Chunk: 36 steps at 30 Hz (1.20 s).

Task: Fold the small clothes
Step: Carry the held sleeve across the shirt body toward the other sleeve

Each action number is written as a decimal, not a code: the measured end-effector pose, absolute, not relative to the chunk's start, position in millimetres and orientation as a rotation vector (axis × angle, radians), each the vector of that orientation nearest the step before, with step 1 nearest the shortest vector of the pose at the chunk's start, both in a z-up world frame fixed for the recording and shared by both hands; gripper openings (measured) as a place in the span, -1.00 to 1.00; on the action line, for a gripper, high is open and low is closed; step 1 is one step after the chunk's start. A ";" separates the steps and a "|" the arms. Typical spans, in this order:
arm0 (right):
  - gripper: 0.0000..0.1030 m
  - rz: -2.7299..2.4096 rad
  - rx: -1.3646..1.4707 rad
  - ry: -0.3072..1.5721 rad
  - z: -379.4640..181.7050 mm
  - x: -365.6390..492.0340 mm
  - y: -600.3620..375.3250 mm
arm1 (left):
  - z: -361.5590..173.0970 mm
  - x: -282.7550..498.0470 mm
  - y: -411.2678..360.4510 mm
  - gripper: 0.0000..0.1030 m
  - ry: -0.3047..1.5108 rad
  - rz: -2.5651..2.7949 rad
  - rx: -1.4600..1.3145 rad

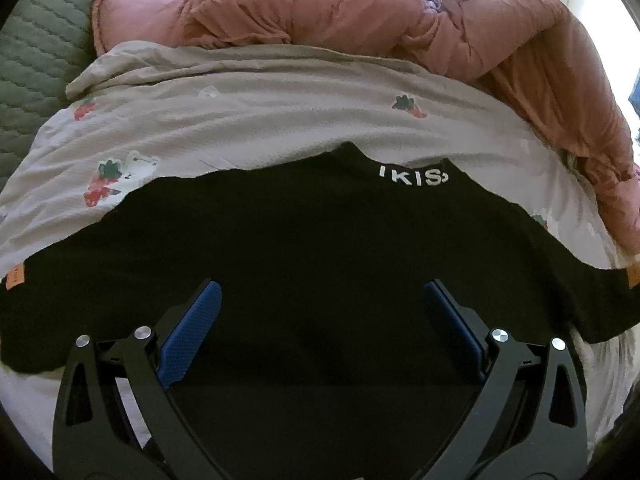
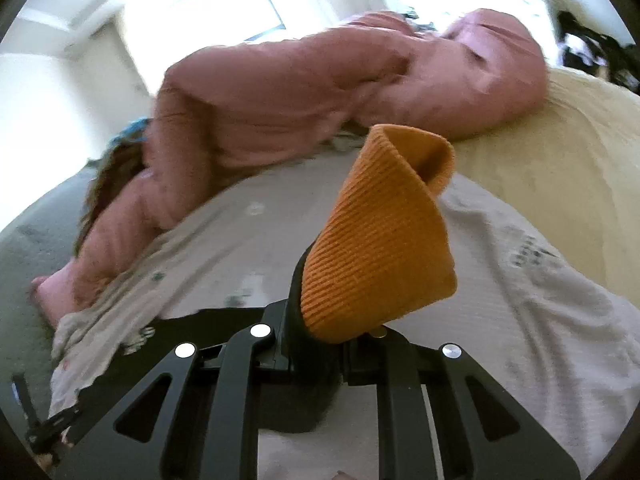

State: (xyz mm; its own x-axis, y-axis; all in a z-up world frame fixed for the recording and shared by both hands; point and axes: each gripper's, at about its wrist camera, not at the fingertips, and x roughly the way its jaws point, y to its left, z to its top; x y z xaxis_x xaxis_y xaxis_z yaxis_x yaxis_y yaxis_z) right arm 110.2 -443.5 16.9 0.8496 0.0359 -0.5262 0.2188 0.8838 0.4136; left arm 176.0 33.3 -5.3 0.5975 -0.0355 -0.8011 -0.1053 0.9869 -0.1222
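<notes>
Pinched in the right gripper (image 2: 320,332), the orange cuff (image 2: 380,236) may slip out. Left gripper (image 1: 322,300) fingers gape empty over the black shirt (image 1: 300,240) on the bed, so it may bunch.

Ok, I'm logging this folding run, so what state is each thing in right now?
Black shirt: spread flat on the printed sheet, unfolded.
Orange ribbed cuff: pinched and lifted.
Left tongs: open above the shirt, holding nothing.
Right tongs: shut on the cuff.
Pink quilt: bunched up behind the sheet.
</notes>
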 end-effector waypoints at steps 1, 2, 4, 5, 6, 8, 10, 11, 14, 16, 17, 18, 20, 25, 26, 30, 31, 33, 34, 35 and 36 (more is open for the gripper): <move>-0.73 -0.074 0.475 0.546 21.8 112.6 -434.6 | -3.9 175.1 35.7 0.84 0.927 0.041 -0.169; -0.73 -0.055 0.467 0.544 25.4 115.6 -427.3 | -1.9 174.0 38.6 0.84 0.921 0.042 -0.179; -0.73 -0.012 0.450 0.539 33.2 120.0 -408.8 | 3.1 171.5 44.9 0.84 0.909 0.046 -0.191; -0.73 0.008 0.441 0.537 37.0 123.7 -400.9 | 5.2 170.4 47.3 0.84 0.902 0.051 -0.192; -0.73 0.034 0.427 0.536 40.8 126.3 -390.3 | 7.4 169.1 50.0 0.84 0.896 0.058 -0.193; -0.73 0.070 0.410 0.536 47.0 131.9 -370.4 | 12.1 166.3 56.4 0.84 0.879 0.072 -0.201; -0.73 0.102 0.392 0.537 50.7 135.4 -354.1 | 15.9 164.7 63.3 0.84 0.866 0.084 -0.203; -0.73 0.116 0.386 0.540 51.6 137.3 -346.9 | 17.3 163.9 65.7 0.84 0.859 0.092 -0.200; -0.73 0.159 0.365 0.549 54.9 143.9 -324.1 | 21.8 161.3 73.7 0.84 0.835 0.128 -0.180; -0.73 0.191 0.350 0.555 57.7 148.2 -307.9 | 24.4 160.1 80.1 0.84 0.824 0.149 -0.177; -0.73 0.207 0.338 0.556 59.4 150.6 -298.1 | 25.5 159.6 84.1 0.84 0.821 0.156 -0.185; -0.73 0.227 0.327 0.559 60.8 152.2 -289.3 | 26.2 159.3 86.6 0.84 0.820 0.160 -0.190; -0.73 0.256 0.312 0.561 63.5 154.4 -273.2 | 28.1 158.5 95.6 0.84 0.817 0.170 -0.213; -0.74 0.327 0.253 0.563 65.2 160.7 -225.5 | 32.3 154.0 112.1 0.84 0.806 0.179 -0.255; -0.74 0.338 0.245 0.566 64.7 162.3 -216.3 | 32.8 153.7 114.2 0.84 0.805 0.181 -0.258; -0.74 0.376 0.209 0.581 60.6 164.8 -187.1 | 33.1 152.5 122.2 0.84 0.806 0.190 -0.273; -0.74 0.386 0.198 0.583 59.4 165.0 -179.5 | 32.8 153.0 122.9 0.84 0.808 0.189 -0.275; -0.74 0.400 0.180 0.590 56.5 165.9 -167.4 | 31.8 154.4 124.6 0.84 0.811 0.193 -0.276; -0.74 0.410 0.170 0.597 53.8 166.2 -160.3 | 31.3 154.5 125.7 0.84 0.811 0.195 -0.276; -0.74 0.419 0.163 0.604 51.7 166.9 -154.2 | 30.4 154.9 126.9 0.84 0.812 0.197 -0.276; -0.74 0.427 0.152 0.611 49.2 167.7 -147.6 | 29.0 155.6 128.2 0.84 0.814 0.201 -0.276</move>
